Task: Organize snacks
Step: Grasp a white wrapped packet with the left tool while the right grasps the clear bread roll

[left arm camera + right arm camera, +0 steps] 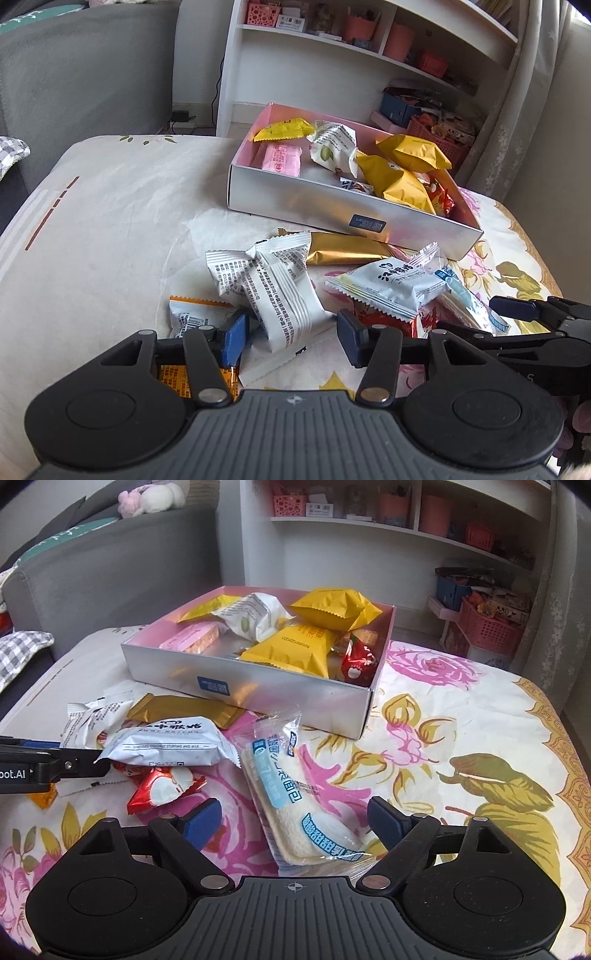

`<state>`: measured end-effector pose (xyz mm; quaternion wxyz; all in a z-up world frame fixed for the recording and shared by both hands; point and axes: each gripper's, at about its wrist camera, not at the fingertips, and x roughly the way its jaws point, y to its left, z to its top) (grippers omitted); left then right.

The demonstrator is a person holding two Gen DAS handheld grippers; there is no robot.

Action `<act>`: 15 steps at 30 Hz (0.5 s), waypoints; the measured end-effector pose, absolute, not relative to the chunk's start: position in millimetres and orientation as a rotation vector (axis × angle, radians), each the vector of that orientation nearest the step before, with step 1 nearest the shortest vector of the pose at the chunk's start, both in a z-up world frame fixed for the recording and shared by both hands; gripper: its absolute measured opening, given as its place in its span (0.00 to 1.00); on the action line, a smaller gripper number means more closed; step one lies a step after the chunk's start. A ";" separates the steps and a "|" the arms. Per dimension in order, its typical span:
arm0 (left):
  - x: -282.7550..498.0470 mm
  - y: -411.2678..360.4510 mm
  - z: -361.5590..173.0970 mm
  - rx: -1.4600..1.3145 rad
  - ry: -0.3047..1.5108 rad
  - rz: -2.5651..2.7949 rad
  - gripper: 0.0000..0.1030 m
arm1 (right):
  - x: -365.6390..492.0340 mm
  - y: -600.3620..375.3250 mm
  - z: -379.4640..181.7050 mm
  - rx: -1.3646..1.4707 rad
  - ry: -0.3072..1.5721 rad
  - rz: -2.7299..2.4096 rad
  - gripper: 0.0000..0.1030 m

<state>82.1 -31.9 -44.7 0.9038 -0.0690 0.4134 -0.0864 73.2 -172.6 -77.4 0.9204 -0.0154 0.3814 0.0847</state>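
A silver box (317,206) with a pink inside holds several snack packs; it also shows in the right wrist view (258,686). Loose snacks lie in front of it. My left gripper (291,332) is open, its fingers on either side of a white printed pack (273,291). My right gripper (295,819) is open around a clear-wrapped bread pack with blue print (295,794). A white-and-blue pack (173,742), a red pack (162,786), a gold bar (184,709) and an orange pack (192,314) lie nearby.
The snacks lie on a floral cloth (461,738) over a low table. A grey sofa (81,74) stands at the left. A white shelf (369,48) with pink baskets stands behind. The right gripper's arm (535,317) reaches in at the right of the left wrist view.
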 end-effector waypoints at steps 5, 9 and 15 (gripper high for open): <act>88.6 -31.8 -45.6 -0.171 0.844 -0.153 0.48 | 76.4 -176.5 -78.3 -0.013 0.776 0.149 0.60; 91.9 -33.2 -45.8 -0.178 0.839 -0.138 0.48 | 75.9 -174.8 -77.2 0.007 0.772 0.169 0.39; 92.6 -33.4 -42.2 -0.172 0.830 -0.130 0.32 | 74.1 -173.0 -70.3 0.057 0.770 0.193 0.25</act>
